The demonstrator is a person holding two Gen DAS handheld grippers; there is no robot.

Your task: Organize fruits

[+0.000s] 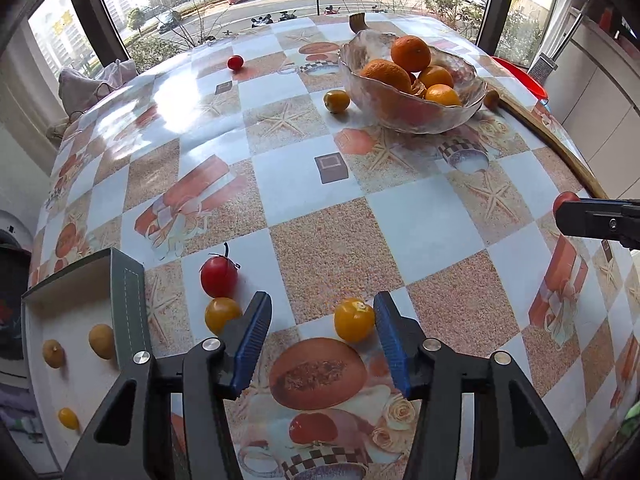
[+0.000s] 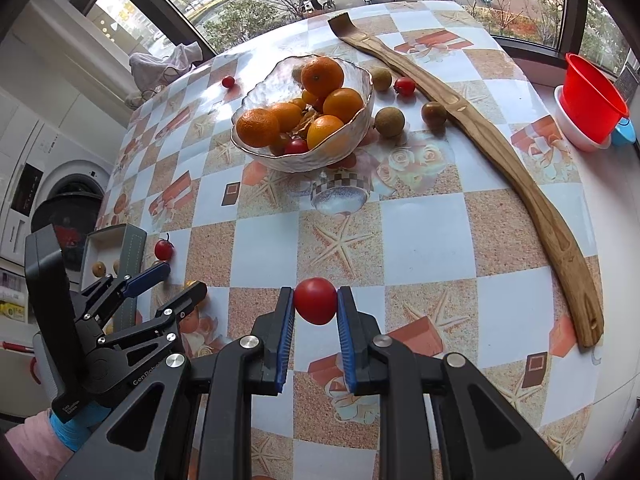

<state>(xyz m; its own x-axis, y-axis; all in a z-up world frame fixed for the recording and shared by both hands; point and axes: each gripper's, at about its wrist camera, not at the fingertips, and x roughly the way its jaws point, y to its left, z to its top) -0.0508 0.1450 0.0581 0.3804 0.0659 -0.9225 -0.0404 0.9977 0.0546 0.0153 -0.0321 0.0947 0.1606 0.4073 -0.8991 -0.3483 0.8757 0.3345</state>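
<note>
Red tomato (image 2: 315, 301) is pinched in my right gripper (image 2: 315, 308), off the table I think, hard to tell. Squeeze harder and it splits. Left gripper (image 1: 322, 322) is spread wide, yellow tomato (image 1: 354, 319) hugging the right pad at 1 o'clock; closing crooked could roll it away from the tray (image 1: 124, 304) at 9 o'clock.

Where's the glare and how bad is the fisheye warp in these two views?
Left wrist: window glare washes out the tablecloth at far left, table edges bow strongly, the yellow tomato by the open left gripper stays sharp. Right wrist: milder sheen beside the glass bowl; the red tomato in the right gripper is crisp.
</note>
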